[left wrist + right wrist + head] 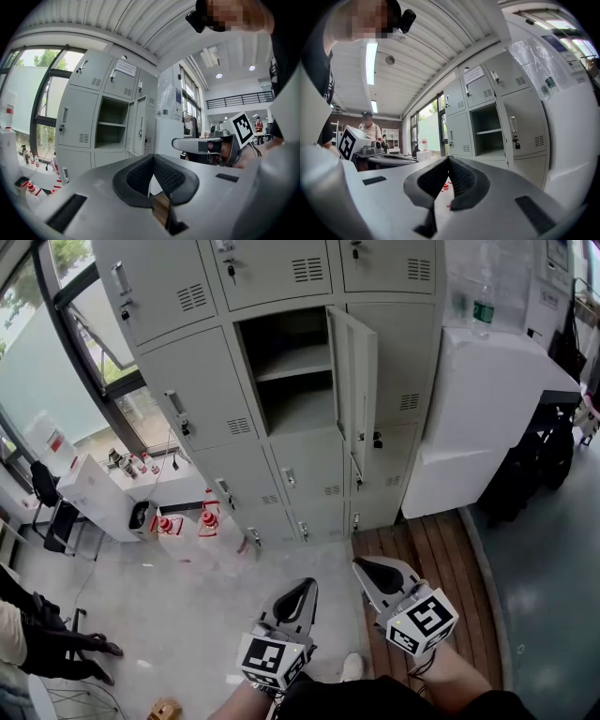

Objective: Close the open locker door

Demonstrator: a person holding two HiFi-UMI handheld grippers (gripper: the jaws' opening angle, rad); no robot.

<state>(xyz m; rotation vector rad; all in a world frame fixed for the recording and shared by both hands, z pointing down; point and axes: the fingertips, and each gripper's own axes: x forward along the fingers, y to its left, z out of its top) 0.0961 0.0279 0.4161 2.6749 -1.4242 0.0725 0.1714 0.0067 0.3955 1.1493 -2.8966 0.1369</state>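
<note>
The open locker door (357, 381) is standing out from the grey locker bank (202, 381) in the upper middle of the head view, hinged on its right side and swung toward the camera. It is exposing a compartment with one shelf (292, 362) inside. Both grippers are hanging low in the frame, well apart from the door. The left gripper (302, 589) is sitting at bottom centre with its jaws pressed together and nothing between them. The right gripper (368, 570) is sitting just to its right, likewise clenched and empty, over a wooden slatted floor (427, 549). A white cabinet (487, 399) is standing at the upper right beside the lockers, carrying a bottle (483, 306). A seated person (33, 638) is showing at the lower left edge.
</note>
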